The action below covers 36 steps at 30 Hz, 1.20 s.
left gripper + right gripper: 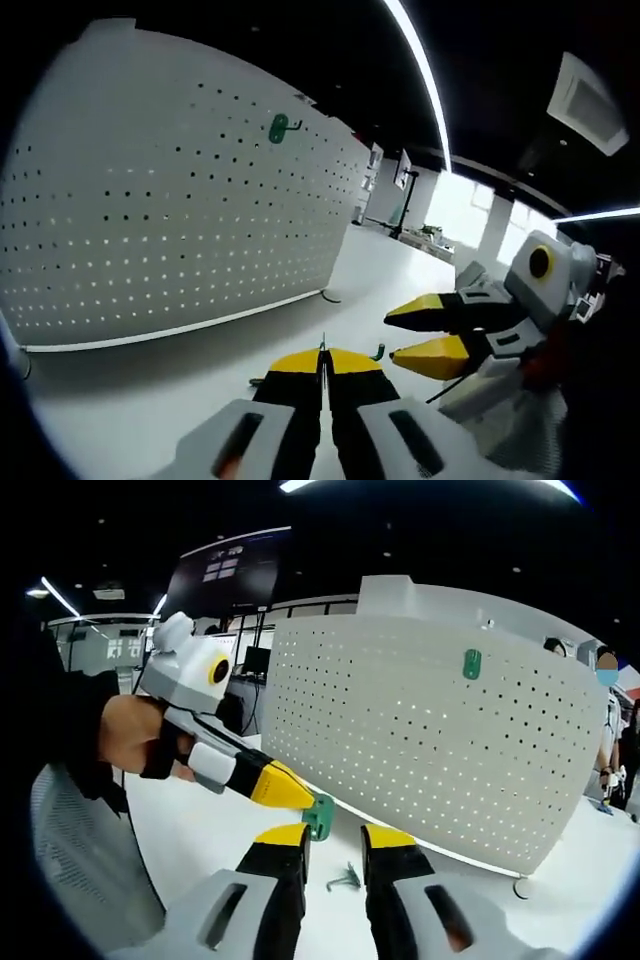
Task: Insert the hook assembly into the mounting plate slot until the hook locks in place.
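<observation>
A white perforated mounting plate (pixel 180 200) (pixel 430 750) stands upright on the white table (pixel 130 410). One green hook piece (pixel 278 127) (pixel 472 663) sits high on it. My left gripper (pixel 322 358) (pixel 300 798) is shut on a green hook piece (pixel 320 817), and a thin pin rises between its yellow tips. My right gripper (pixel 335 838) (pixel 402 333) is open, close beside the left one. A small wire hook (pixel 345 878) lies on the table beyond its jaws, untouched. Both grippers are well short of the plate.
A hand (pixel 130 735) holds the left gripper. The plate's foot (pixel 520 885) rests near the table's right side. A dark screen (pixel 230 575) hangs behind the plate, and a person (pixel 608 730) stands at the far right.
</observation>
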Available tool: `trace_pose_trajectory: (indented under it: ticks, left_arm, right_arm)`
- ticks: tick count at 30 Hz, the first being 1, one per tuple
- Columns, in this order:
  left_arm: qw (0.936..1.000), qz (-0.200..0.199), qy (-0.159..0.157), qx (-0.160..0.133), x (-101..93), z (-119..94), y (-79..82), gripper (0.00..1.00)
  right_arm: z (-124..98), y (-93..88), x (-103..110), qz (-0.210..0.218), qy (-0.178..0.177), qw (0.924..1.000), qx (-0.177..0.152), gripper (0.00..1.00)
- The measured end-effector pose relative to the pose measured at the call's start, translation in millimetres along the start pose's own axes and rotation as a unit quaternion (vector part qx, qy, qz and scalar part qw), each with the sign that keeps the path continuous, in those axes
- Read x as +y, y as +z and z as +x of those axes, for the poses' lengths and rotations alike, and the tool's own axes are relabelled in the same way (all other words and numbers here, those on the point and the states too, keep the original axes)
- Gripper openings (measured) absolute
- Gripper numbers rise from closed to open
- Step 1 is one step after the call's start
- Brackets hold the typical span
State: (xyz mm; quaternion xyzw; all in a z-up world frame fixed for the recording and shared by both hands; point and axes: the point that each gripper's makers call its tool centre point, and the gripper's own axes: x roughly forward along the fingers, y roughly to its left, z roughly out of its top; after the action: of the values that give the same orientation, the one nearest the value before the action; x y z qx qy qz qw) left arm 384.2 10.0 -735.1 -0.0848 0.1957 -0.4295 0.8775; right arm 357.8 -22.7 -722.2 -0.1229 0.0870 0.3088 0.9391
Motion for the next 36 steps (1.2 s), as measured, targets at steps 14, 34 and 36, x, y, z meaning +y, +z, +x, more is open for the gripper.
trace_pose_trajectory:
  ticks: [14,34,36]
  left_arm:
    - [0.9997,-0.007,-0.025,-0.003,-24.1,3,4.9,0.01]
    - [0.9993,-0.006,-0.037,-0.003,-35.3,4,5.8,0.01]
    - [0.9993,-0.006,-0.037,-0.003,-35.7,4,5.7,0.01]
  right_arm:
    - [2,-1.8,7,-0.013,0.014,0.9998,0.004,0.11]
    - [3,-7.1,1,-0.018,0.007,0.9997,0.014,0.03]
    - [3,-7.3,1,-0.016,0.007,0.9997,0.014,0.02]
